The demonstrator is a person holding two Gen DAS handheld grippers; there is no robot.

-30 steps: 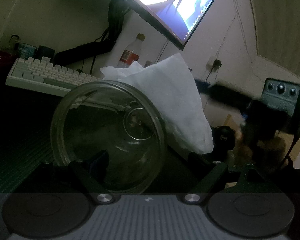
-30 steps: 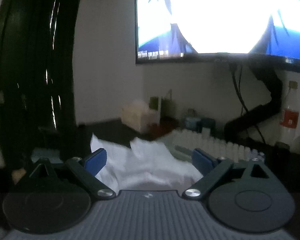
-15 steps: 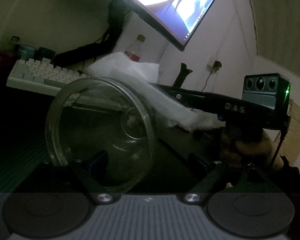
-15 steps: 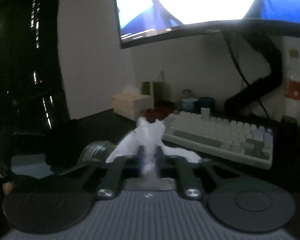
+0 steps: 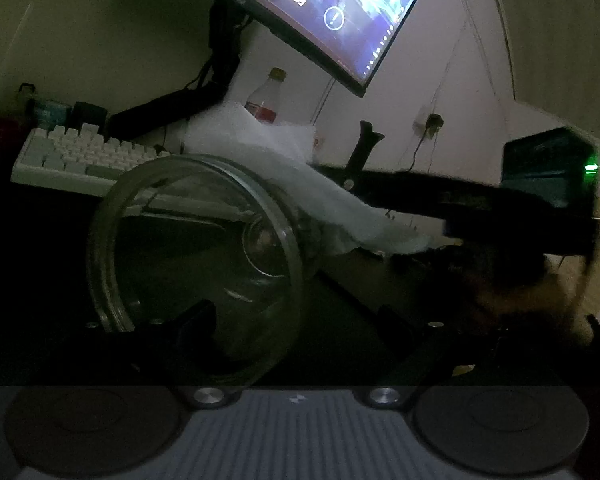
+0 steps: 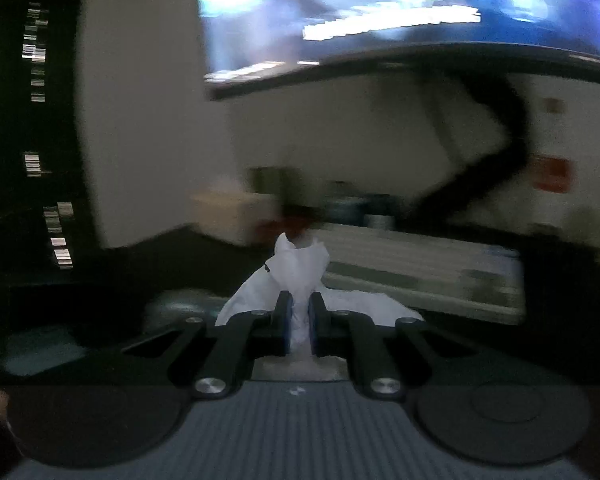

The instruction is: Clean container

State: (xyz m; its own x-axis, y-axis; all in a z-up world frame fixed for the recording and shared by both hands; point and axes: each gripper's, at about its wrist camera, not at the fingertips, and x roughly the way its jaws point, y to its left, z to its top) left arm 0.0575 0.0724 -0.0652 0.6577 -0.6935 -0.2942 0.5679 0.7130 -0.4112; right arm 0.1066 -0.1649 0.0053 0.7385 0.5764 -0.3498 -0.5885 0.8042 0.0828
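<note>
The left tongs (image 5: 296,328) hold a clear glass jar (image 5: 196,272) on its side, the open mouth turned toward the camera and the round base visible through it; the jaws stand wide, one dark finger showing through the glass at the lower left and the other at the right, though the dim light hides exactly where the pads meet the wall. The jar sits low over the dark tabletop (image 5: 40,248). The right tongs (image 6: 299,322) are clamped on a bunched white tissue (image 6: 300,268), whose crumpled top sticks up past the blue-lined pads and whose loose edges spread out to both sides below. In the left view the same tissue (image 5: 300,184) drapes against the upper right rim of the jar, with the right tongs (image 5: 428,236) reaching in from the right side. Behind them a pale keyboard (image 5: 84,156) lies on the tabletop, a bottle (image 5: 266,100) with a red label stands by the wall, and a lit monitor (image 5: 340,12) hangs above.
</note>
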